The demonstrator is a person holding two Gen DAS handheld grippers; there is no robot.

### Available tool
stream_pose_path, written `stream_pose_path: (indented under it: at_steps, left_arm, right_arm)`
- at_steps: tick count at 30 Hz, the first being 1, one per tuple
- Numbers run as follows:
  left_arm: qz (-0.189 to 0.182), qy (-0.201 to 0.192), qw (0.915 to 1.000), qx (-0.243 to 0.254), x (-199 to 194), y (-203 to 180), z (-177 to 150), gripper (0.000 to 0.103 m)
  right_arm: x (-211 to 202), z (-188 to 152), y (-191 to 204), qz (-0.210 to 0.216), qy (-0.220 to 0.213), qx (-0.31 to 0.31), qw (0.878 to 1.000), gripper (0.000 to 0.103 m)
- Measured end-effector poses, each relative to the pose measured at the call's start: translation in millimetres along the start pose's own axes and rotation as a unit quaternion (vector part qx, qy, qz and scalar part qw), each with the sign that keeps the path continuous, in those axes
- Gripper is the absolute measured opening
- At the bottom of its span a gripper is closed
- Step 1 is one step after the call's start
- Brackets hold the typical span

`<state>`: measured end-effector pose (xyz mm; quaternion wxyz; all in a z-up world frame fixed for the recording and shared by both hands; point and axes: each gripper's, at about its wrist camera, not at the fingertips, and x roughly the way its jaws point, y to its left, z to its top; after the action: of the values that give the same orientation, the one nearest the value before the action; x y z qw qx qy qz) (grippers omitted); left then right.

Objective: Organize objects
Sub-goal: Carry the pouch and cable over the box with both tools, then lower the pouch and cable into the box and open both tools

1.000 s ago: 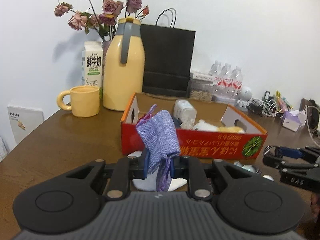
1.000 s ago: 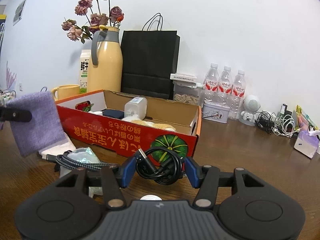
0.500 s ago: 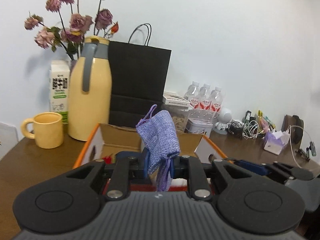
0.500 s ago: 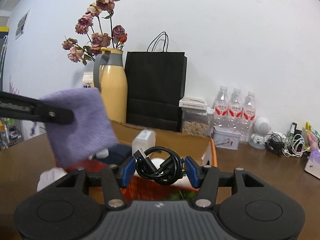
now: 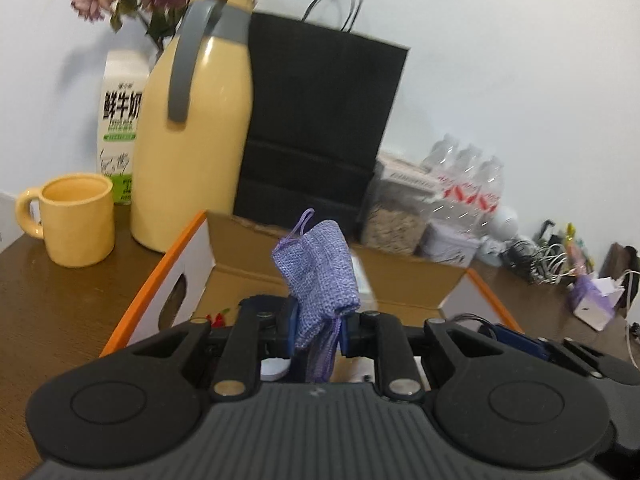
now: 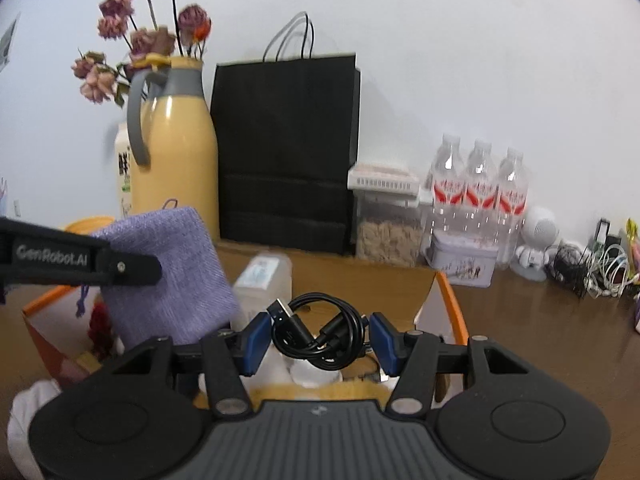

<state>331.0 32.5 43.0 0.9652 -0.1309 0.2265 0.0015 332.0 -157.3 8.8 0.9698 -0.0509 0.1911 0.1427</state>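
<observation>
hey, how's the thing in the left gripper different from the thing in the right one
The left gripper holds a purple woven pouch, soft cloth; the right gripper holds a black cable, coiled, with a plug showing. The pouch stands well above its fingers, pinched narrow; the cable sits between fingers set wider. Both are clamped and held over the open cardboard box.

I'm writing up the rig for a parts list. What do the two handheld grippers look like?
Both are matte black plastic. Each has a ribbed grey grip and two round black discs nearest the camera, with silver rivets on the linkage bars. The left gripper and right gripper carry blue fingers. Seen from the side, the left one bears white "GenRobot.AI" lettering. No sleeves or cables show.
</observation>
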Motion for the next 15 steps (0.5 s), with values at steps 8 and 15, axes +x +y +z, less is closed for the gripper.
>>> stream_pose_path:
  at_steps: [8, 15]
  left_arm:
    - [0.038, -0.018, 0.9983, 0.04, 0, -3, -9, 0.066]
    - [0.072, -0.068, 0.9925, 0.072, -10, -12, -16, 0.103]
  right_arm:
    - [-2, -6, -1, -0.002, 0.008, 0.0, 1.0, 0.062]
    - [-15, -7, -2, -0.004, -0.007, 0.003, 1.0, 0.103]
